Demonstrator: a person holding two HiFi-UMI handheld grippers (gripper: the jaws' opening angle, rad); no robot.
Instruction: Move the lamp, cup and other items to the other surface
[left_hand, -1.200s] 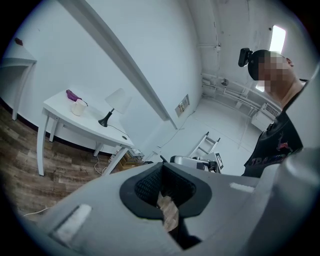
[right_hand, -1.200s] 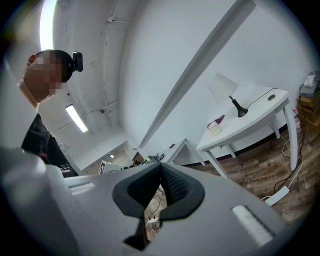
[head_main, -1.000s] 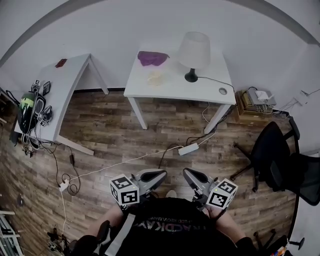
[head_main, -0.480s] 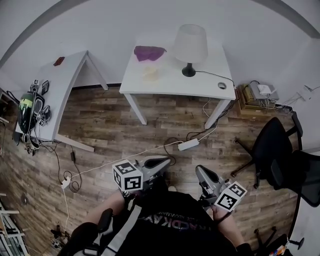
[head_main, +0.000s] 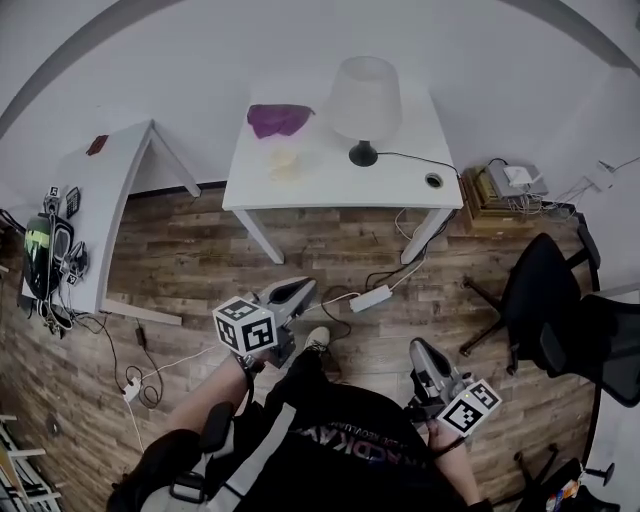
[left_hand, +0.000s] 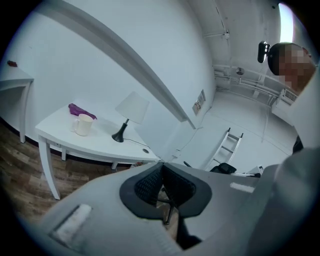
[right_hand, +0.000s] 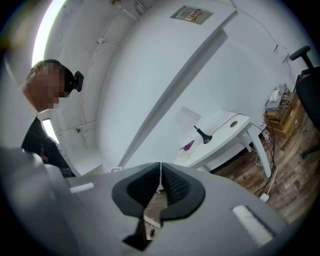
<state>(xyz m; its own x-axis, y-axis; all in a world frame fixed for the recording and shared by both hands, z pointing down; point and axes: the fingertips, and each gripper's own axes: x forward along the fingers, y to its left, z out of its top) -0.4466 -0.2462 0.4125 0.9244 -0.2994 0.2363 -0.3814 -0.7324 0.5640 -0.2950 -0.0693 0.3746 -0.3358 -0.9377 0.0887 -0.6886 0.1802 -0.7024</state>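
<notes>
A white table (head_main: 330, 185) stands against the far wall. On it are a lamp (head_main: 364, 100) with a white shade and black base, a cream cup (head_main: 282, 160) and a purple cloth (head_main: 278, 119). The left gripper view shows the same lamp (left_hand: 131, 109), cup (left_hand: 83, 124) and cloth (left_hand: 79, 109). My left gripper (head_main: 302, 289) is shut and empty, held over the floor well short of the table. My right gripper (head_main: 418, 350) is also shut and empty, low at my right side. A second white table (head_main: 100, 200) stands to the left.
The left table carries a helmet and cables (head_main: 45, 250) at its near end and a small red thing (head_main: 96, 145) at its far end. A power strip (head_main: 369, 298) and cords lie on the wood floor. A black office chair (head_main: 560, 310) stands right; a box of gear (head_main: 505, 185) sits beside the table.
I have stepped toward the table. The left gripper has risen and swung forward-left; the right gripper has dropped back toward my right side.
</notes>
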